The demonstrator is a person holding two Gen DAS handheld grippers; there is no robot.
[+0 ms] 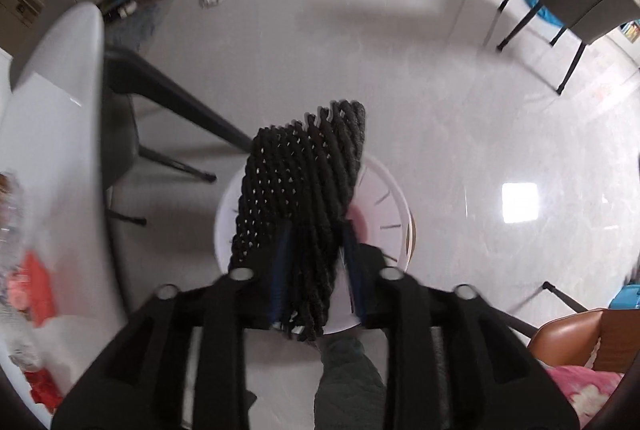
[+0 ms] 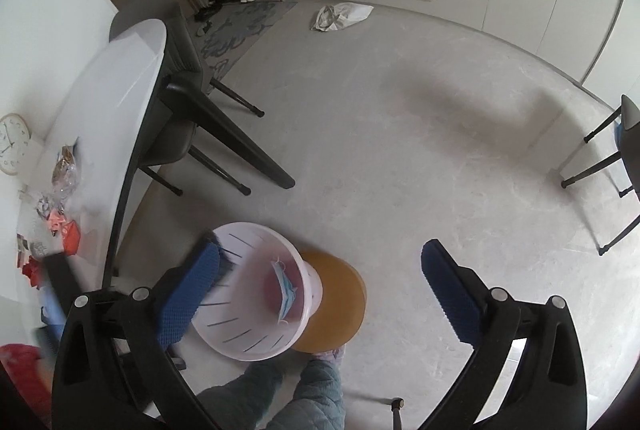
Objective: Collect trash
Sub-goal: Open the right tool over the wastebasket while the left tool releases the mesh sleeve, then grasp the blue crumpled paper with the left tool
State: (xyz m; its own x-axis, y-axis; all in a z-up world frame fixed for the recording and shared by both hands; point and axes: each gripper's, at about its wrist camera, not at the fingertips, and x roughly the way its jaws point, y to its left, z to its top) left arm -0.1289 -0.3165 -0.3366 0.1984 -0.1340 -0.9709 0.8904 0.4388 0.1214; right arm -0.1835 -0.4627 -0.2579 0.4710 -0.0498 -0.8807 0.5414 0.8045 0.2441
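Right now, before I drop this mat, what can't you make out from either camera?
- Left wrist view: most of the white bin interior, hidden by the black woven mat in the left tool.
- Left wrist view: table scraps, motion-blurred.
- Right wrist view: the bin's near-left wall, behind the right tool's left finger.

1. The black mat (image 1: pixel 304 206), pinched between the left gripper (image 1: pixel 316 270)'s fingers, hides most of the white bin (image 1: pixel 384 206) beyond them.
2. Left of those fingers, the litter (image 1: pixel 28 270) on the table (image 1: pixel 60 110) is smeared by blur; no item can be named.
3. By the right gripper (image 2: pixel 320 294)'s left finger (image 2: pixel 188 298), a dark blurred shape (image 2: pixel 224 258) at the bin (image 2: pixel 256 330) rim can't be identified.
4. Below the fingers, the edge cuts off the person's leg (image 2: pixel 280 398).
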